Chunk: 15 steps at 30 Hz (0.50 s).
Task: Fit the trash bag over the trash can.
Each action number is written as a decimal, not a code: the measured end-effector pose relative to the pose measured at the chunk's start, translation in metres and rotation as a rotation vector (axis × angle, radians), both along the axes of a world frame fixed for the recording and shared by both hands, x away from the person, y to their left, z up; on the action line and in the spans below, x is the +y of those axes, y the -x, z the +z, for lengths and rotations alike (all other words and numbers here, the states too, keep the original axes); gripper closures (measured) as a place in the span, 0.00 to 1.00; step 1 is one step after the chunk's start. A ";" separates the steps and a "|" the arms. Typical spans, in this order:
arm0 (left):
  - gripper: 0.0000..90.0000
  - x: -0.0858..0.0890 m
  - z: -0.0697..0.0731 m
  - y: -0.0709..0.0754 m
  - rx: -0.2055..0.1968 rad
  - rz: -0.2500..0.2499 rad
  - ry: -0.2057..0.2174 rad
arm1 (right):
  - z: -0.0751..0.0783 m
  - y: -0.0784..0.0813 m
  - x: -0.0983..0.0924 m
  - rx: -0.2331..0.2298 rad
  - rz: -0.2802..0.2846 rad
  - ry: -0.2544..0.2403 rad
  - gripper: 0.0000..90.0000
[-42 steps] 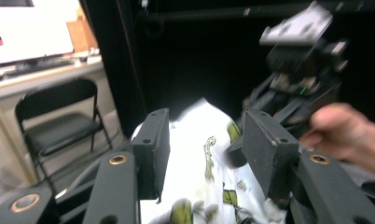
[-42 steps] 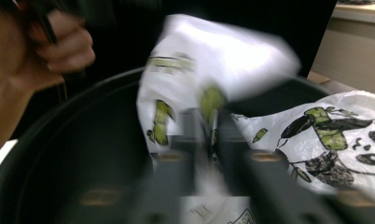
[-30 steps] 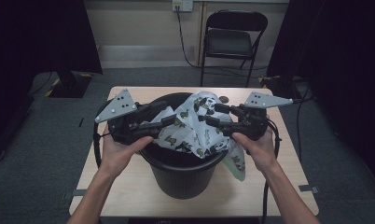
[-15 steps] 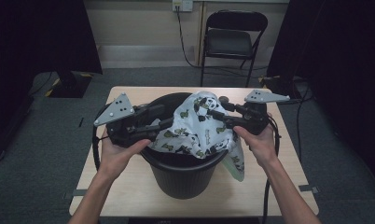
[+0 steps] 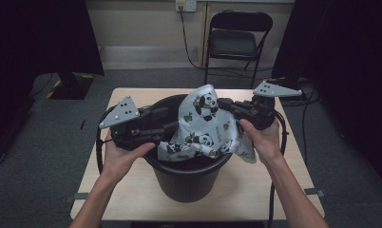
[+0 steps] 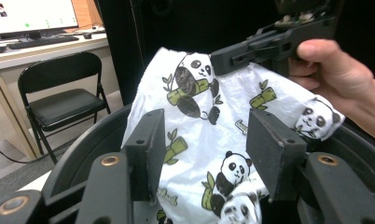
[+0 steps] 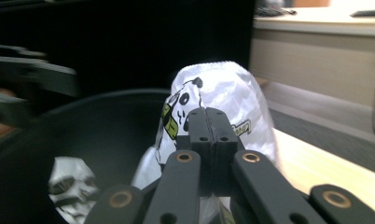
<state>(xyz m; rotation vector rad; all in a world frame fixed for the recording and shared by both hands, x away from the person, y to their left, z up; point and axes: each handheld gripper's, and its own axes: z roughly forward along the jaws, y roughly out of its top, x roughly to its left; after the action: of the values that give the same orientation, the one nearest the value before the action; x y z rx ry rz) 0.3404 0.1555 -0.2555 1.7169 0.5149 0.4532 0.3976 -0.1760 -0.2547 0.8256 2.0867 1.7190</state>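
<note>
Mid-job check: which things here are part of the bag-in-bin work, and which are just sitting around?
In the job:
- white panda-print plastic bag
- round black plastic bin
- right tongs, just closed on the bag's top
- left tongs, open around the bag

Just lying about:
- black folding chair
- wall socket with cable

A black plastic bucket [image 5: 189, 175] stands on the wooden table [image 5: 255, 190]; a panda-printed plastic bag [image 5: 205, 130] rises from inside it, with a black folding chair [image 5: 239, 40] behind.

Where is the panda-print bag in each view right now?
High view: panda-print bag at centre, draped over the black bucket.
Left gripper view: centre, beyond the open jaws.
Right gripper view: centre, its edge pinched between the shut jaws.
Shared landmark: the black bucket's rim.
</note>
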 end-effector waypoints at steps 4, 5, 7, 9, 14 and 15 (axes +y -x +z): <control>0.48 -0.002 0.005 0.002 -0.010 0.008 0.002 | 0.015 0.013 0.018 -0.034 0.083 -0.021 1.00; 0.46 -0.003 0.007 0.002 -0.013 0.009 0.002 | 0.018 0.016 0.023 -0.040 0.106 -0.025 1.00; 0.43 -0.005 0.009 0.003 -0.017 0.014 0.005 | 0.025 0.022 0.033 -0.052 0.147 -0.033 1.00; 0.39 -0.008 0.012 0.003 -0.029 0.018 -0.003 | 0.032 0.029 0.042 -0.068 0.189 -0.038 1.00; 0.55 -0.015 0.013 0.004 -0.044 -0.005 -0.034 | 0.042 0.041 0.062 -0.083 0.290 -0.044 1.00; 0.63 -0.015 0.013 0.004 -0.040 -0.024 -0.039 | 0.042 0.042 0.065 -0.088 0.296 -0.042 1.00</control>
<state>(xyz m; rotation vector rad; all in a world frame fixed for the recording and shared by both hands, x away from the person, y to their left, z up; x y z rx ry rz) 0.3367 0.1402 -0.2425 1.7459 0.4591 0.4816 0.3556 -0.1112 -0.2124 0.4589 2.2077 1.9136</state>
